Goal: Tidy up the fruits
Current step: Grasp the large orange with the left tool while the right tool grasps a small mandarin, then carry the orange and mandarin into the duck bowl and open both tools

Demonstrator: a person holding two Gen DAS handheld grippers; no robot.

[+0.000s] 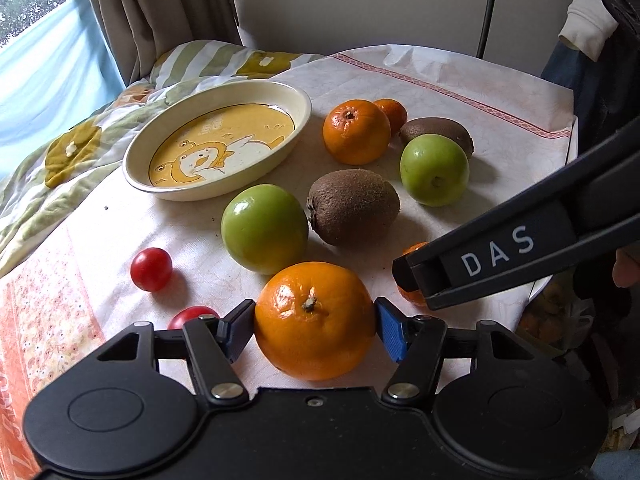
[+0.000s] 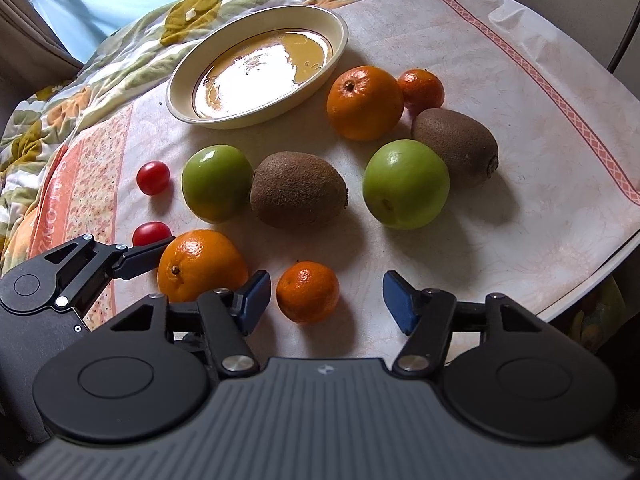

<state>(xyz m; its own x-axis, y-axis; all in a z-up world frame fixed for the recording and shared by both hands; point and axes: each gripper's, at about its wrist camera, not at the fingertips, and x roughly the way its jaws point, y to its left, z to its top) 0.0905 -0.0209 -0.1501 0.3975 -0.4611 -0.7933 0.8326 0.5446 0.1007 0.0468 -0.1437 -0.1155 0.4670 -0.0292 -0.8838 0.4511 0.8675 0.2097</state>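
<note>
Plate [image 1: 224, 192] holds no fruit | left gripper [image 1: 315, 322] clasps orange [image 1: 316, 320]

Left wrist view: low, close over the near edge of the tabletop [image 1: 460, 80], looking forward and slightly down between its own jaws toward the curtain [image 1: 160, 12] and back wall. Large orange [image 1: 315, 320] fills the near foreground, very close to the lens. Right wrist view: higher, steeper downward tilt, set a bit further right, facing the same way toward the bedding [image 2: 120, 40]. Shared across both: plate [image 1: 218, 140] [image 2: 256, 68], green apples, kiwis, oranges, cherry tomatoes, cloth. Left gripper [image 2: 160, 264] visible at lower left of right view; right gripper body [image 1: 520, 248] crossing right side of left view.
</note>
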